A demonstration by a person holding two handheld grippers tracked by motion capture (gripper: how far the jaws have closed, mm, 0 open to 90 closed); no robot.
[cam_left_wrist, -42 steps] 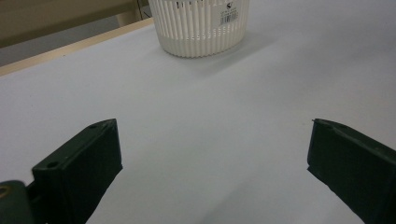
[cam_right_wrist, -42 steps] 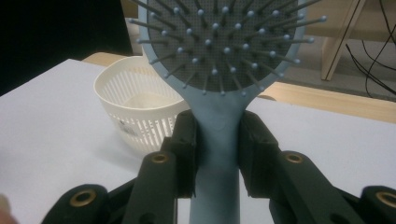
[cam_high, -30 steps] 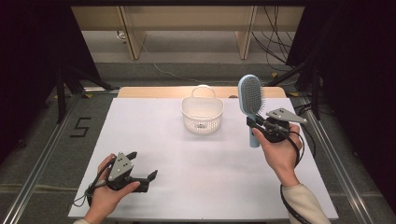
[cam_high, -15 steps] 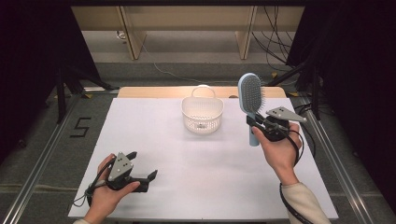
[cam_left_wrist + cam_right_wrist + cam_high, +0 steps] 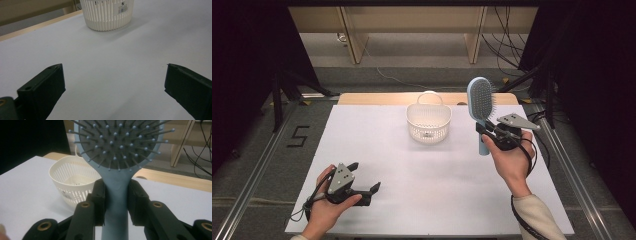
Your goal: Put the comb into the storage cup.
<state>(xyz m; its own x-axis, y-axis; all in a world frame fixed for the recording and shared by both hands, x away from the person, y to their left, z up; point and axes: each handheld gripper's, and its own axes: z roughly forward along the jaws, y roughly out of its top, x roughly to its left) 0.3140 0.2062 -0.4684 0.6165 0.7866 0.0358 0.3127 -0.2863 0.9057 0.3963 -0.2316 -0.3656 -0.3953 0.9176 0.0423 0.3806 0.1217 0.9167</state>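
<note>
A light blue hairbrush [image 5: 481, 100] stands upright above the white table, bristle head up, to the right of a white slatted basket [image 5: 428, 122]. My right gripper [image 5: 484, 134] is shut on its handle; in the right gripper view both jaws press the blue hairbrush [image 5: 117, 187] just below the head, with the basket [image 5: 71, 182] behind at the left. My left gripper [image 5: 364, 180] rests on the table at the near left, held by a hand, its jaws open. The left gripper view has bare table between the left gripper [image 5: 113, 82] jaws and the basket [image 5: 107, 13] far ahead.
The white table sheet [image 5: 382, 165] covers a wooden table whose far edge [image 5: 372, 98] shows behind the basket. Black cables and wooden legs stand on the floor beyond. A "5" mark [image 5: 298, 136] lies on the floor at the left.
</note>
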